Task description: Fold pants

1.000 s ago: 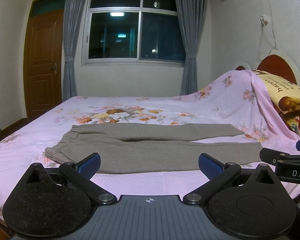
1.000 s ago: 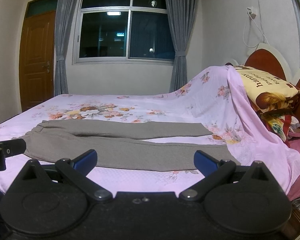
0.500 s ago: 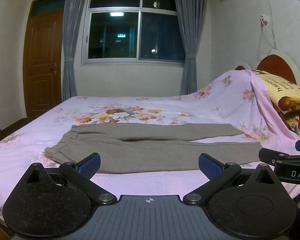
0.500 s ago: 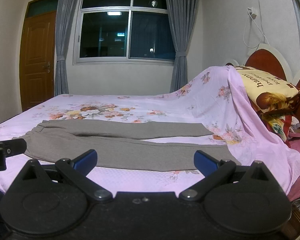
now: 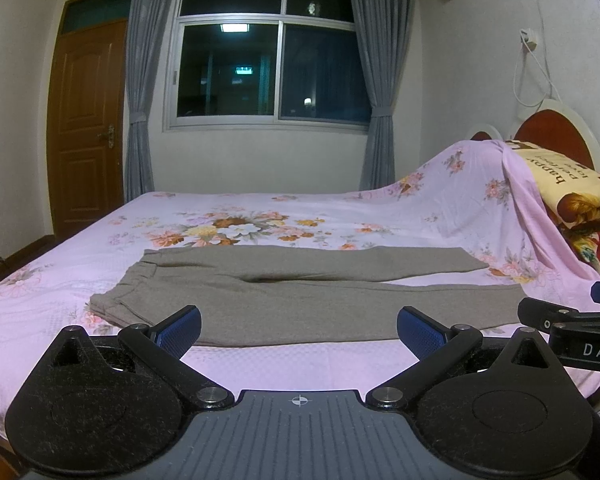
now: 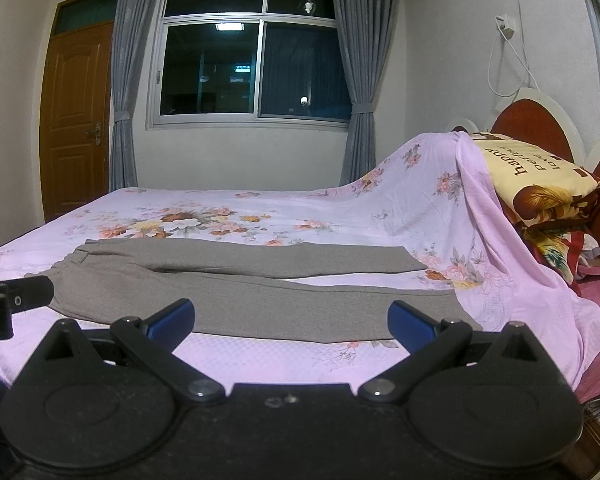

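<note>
Both empty and spread wide, left gripper (image 5: 299, 326) and right gripper (image 6: 291, 319) short of the pants (image 5: 300, 300) just ahead: advance level, pinch the near leg's edge evenly.

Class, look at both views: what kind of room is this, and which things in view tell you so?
A home bedroom, most likely: a bed under a floral sheet, a pillow against the headboard, and curtains at the window.

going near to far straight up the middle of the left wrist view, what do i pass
left gripper → bare pink bedsheet → grey pants → floral print on the sheet → wall under the sill → window
</note>
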